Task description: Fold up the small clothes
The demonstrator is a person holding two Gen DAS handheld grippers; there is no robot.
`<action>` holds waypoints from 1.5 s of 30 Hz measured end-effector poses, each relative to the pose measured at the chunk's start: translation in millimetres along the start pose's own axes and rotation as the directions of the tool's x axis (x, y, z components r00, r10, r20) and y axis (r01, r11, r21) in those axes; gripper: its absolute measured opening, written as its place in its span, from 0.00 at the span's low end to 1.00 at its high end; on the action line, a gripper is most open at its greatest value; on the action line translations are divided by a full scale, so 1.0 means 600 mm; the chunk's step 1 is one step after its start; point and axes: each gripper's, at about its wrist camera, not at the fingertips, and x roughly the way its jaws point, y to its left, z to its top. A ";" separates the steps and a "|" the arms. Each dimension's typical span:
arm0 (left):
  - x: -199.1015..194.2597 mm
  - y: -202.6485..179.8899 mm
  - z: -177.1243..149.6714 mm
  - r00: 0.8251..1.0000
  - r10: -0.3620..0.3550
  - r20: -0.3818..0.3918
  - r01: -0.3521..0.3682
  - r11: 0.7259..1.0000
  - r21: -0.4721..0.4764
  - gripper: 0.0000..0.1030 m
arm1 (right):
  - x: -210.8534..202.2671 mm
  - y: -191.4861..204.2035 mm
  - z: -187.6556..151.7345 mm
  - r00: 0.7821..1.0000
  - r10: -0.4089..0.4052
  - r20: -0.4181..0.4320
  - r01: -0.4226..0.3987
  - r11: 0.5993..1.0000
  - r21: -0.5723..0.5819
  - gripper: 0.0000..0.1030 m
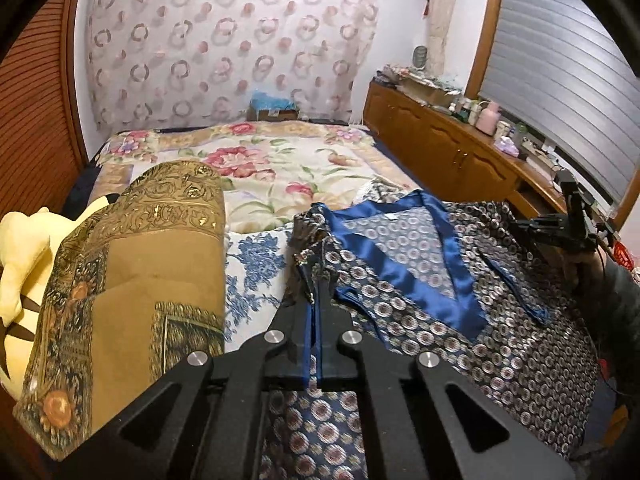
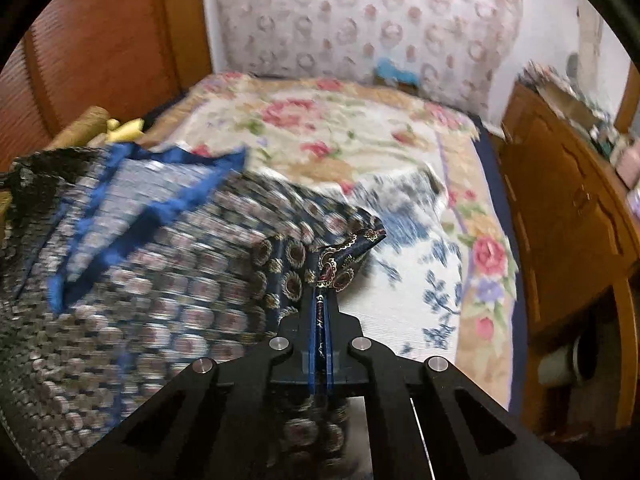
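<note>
Your left gripper [image 1: 316, 300] is clamped on the left edge of the patterned top [image 1: 460, 312], its fingers pressed together with the navy fabric bunched between them. Your right gripper [image 2: 320, 300] is likewise pinched tight on a corner of the same patterned top [image 2: 160, 280], with a fold of cloth standing up just past the fingertips. The garment lies spread across the near end of the bed [image 1: 280, 168], blue satin collar [image 1: 400, 264] facing up, held between your two grippers. Beside it on the left rests a rolled gold blanket [image 1: 140, 280], touching a yellow plush toy [image 1: 24, 256]. The right wrist view is blurred.
</note>
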 end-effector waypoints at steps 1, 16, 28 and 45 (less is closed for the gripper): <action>-0.008 -0.004 -0.003 1.000 -0.003 0.005 0.003 1.000 0.002 0.01 | -0.018 0.009 0.000 1.000 0.016 0.025 -0.016 1.000 -0.005 0.02; -0.116 -0.043 -0.090 0.995 0.022 0.099 -0.020 1.000 -0.019 0.01 | -0.215 0.086 -0.128 0.968 0.003 0.251 -0.018 0.998 0.056 0.01; -0.203 0.000 -0.211 0.989 0.030 0.148 -0.006 0.987 -0.160 0.01 | -0.284 0.114 -0.310 0.961 -0.008 0.275 -0.031 0.990 0.136 0.01; -0.305 0.016 -0.279 0.981 0.107 0.160 -0.075 0.979 -0.192 0.02 | -0.394 0.142 -0.397 0.983 -0.062 0.175 0.040 0.991 0.129 0.01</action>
